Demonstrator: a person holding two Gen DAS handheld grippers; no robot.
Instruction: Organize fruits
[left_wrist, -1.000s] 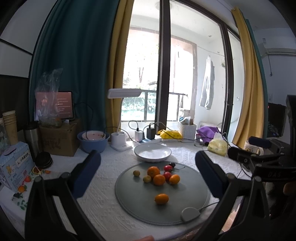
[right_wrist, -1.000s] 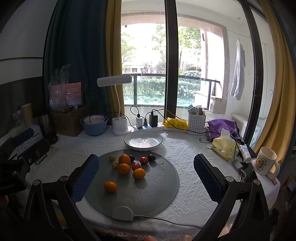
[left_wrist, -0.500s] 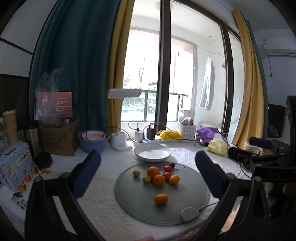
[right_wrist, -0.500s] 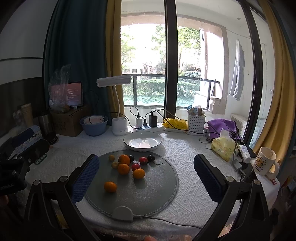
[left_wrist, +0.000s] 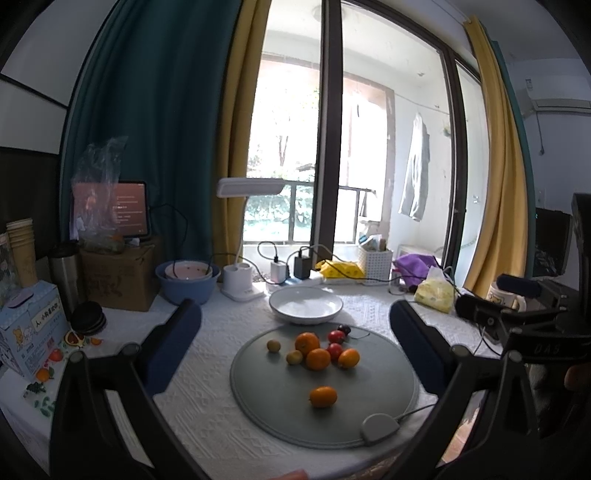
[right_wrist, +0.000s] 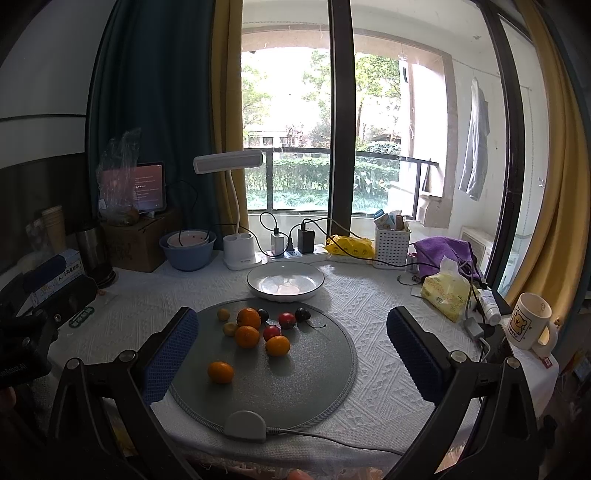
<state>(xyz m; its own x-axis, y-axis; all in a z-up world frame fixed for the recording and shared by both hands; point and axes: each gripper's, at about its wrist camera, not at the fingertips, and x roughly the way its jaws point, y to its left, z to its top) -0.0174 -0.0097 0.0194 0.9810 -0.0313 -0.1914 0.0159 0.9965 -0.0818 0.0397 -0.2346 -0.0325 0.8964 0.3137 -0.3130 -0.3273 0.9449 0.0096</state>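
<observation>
A: Bench (right_wrist: 369, 302) first. Where's everything rel. to the right gripper (right_wrist: 291, 350)?

B: Grey round mat (right_wrist: 314, 369) sits right under and ahead of it, white bowl (right_wrist: 285, 284) just beyond the mat's far edge. Fruit's all on the mat, ahead and a bit left of the right gripper. From the left gripper (left_wrist: 295, 354) same pile lies straight ahead.

A: Grippers' state?

B: Both spread wide, nothing between the pads, hovering short of the fruit. No contact yet.

A: Handling, big to small?

B: Oranges (right_wrist: 248, 318) biggest, looks like four. Firm-ish peel, round, so they'd roll; I'd take one across the widest part, pads either side. Loner orange (right_wrist: 220, 371) sits nearest the gripper, apart from the rest, so easiest first pick imo. The others crowd together, touching or nearly, so fingers need a gap.

A: Smaller stuff?

B: Red fruits (right_wrist: 287, 319), prob. smooth-skinned and softer, so a light squeeze. Two small yellow ones (right_wrist: 223, 314) at the cluster's left: light, easy to flick away. Dark cherries (right_wrist: 302, 314) at the far side are the tiniest, one w/ a stem; slippery and bruisable I'd guess, so close slowly and centre them.
</observation>
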